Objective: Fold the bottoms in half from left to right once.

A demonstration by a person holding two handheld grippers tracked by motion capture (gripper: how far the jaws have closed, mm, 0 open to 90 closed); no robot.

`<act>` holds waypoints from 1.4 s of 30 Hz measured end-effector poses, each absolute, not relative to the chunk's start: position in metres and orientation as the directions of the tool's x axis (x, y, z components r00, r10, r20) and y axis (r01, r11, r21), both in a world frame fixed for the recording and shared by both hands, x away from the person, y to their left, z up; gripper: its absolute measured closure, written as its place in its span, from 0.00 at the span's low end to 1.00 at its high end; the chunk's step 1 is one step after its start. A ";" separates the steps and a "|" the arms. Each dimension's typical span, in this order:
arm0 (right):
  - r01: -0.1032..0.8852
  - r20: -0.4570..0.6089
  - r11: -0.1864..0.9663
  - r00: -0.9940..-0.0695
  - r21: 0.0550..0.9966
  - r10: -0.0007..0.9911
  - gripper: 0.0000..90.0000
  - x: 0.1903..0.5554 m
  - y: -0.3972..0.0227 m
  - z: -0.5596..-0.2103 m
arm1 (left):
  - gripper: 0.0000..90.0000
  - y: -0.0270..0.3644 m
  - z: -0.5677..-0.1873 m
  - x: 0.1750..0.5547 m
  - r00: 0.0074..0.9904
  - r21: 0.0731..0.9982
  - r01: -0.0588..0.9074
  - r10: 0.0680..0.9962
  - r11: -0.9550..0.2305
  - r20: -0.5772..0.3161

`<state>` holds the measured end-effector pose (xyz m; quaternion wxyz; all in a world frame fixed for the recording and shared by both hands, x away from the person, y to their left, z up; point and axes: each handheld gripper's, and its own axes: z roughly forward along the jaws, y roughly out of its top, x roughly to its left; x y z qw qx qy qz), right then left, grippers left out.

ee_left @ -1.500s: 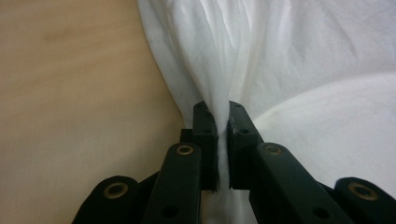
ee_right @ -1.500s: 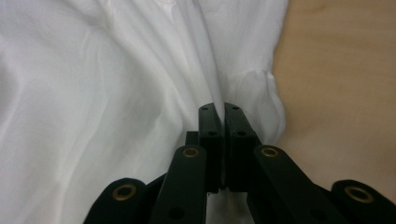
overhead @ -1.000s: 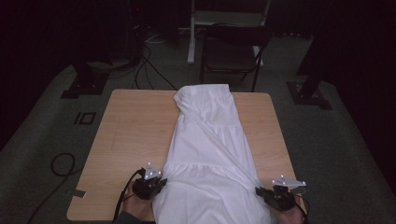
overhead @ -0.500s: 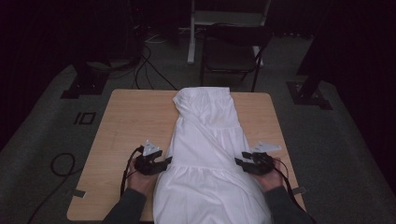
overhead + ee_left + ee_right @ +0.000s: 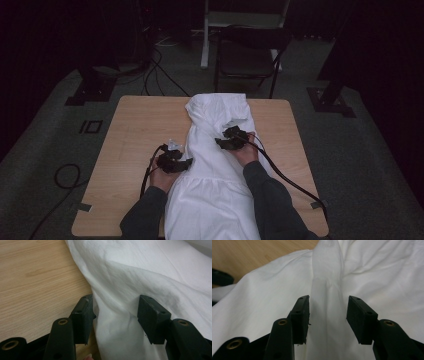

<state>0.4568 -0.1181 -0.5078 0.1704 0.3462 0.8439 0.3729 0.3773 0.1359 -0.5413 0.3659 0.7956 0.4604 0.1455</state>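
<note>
Carpet (image 5: 45,150), grey and dim, surrounds a wooden table (image 5: 135,125), and a dark folding chair (image 5: 250,55) stands just beyond the table's far edge. White cloth (image 5: 220,195), a garment of some kind, runs down the middle of the table from the far edge to the near one, narrow at the far end and wider toward the person, with a gathered seam across it near the forearms. In grey sleeves (image 5: 265,205), the person's two arms come in from the near edge. The left gripper (image 5: 176,162) sits at the cloth's left border, about halfway along the table; in the left gripper view its jaws have just been opening and stand spread, one pad (image 5: 83,315) by the cloth's edge over the bare wood, the other pad (image 5: 150,312) over the cloth, with a soft ridge of fabric between them that neither seems to press, though the contact is hard to judge. The right gripper (image 5: 231,140) rests on the cloth farther up, and its jaws, also just opened, straddle a raised fold (image 5: 327,290) without pinching it. Black cables (image 5: 285,175) trail back toward the near edge.
</note>
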 end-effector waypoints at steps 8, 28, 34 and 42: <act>0.514 0.016 0.450 -0.671 0.730 0.741 0.98 0.487 -0.107 -0.510 | 0.50 0.133 -0.538 0.374 0.543 0.738 0.604 0.833 -0.302 -0.103; 0.684 0.144 0.156 -0.360 0.713 0.922 0.95 0.485 -0.249 -0.549 | 0.47 0.108 -0.534 0.368 0.617 0.741 0.557 0.784 -0.374 -0.068; 0.683 0.090 0.211 -0.377 0.699 0.922 0.92 0.487 -0.245 -0.546 | 0.53 0.093 -0.527 0.408 0.572 0.714 0.586 0.820 -0.383 -0.030; 0.675 0.105 0.209 -0.392 0.707 0.914 0.94 0.472 -0.247 -0.548 | 0.88 0.092 -0.547 0.399 0.607 0.688 0.603 0.792 -0.403 -0.068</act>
